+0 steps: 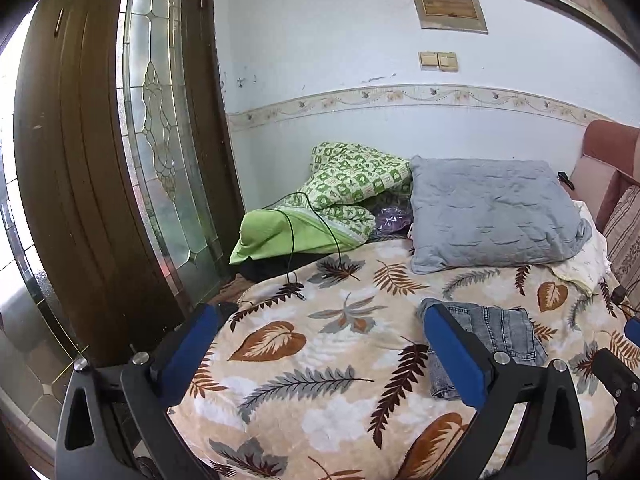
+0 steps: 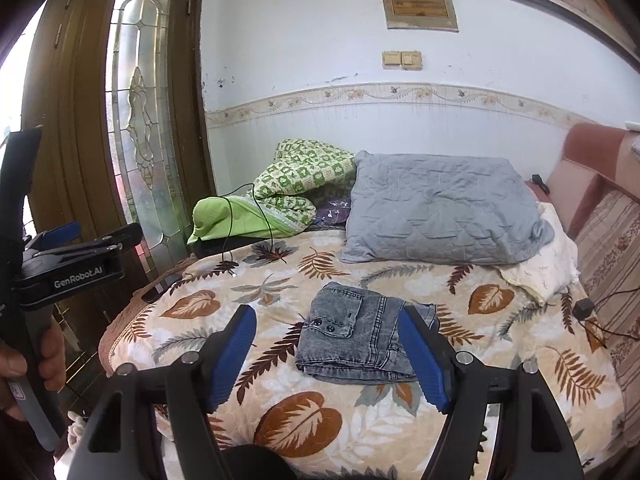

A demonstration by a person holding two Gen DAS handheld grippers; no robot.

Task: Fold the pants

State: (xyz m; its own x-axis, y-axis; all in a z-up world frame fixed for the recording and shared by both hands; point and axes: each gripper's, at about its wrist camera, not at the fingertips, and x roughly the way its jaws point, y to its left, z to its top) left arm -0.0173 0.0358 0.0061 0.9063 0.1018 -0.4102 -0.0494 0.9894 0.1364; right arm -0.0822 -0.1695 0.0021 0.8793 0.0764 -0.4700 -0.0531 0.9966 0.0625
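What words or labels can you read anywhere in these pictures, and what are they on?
"GenRobot.AI": white lettering on the black body of the left claw, seen from the right wrist view.
Wall plaque: has lines of text, too blurred to read.
Folded pants: no readable label.

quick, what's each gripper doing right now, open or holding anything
Left gripper: open, holding nothing, above the leaf-print blanket.
Right gripper: open, holding nothing, the folded jeans lie ahead of it.
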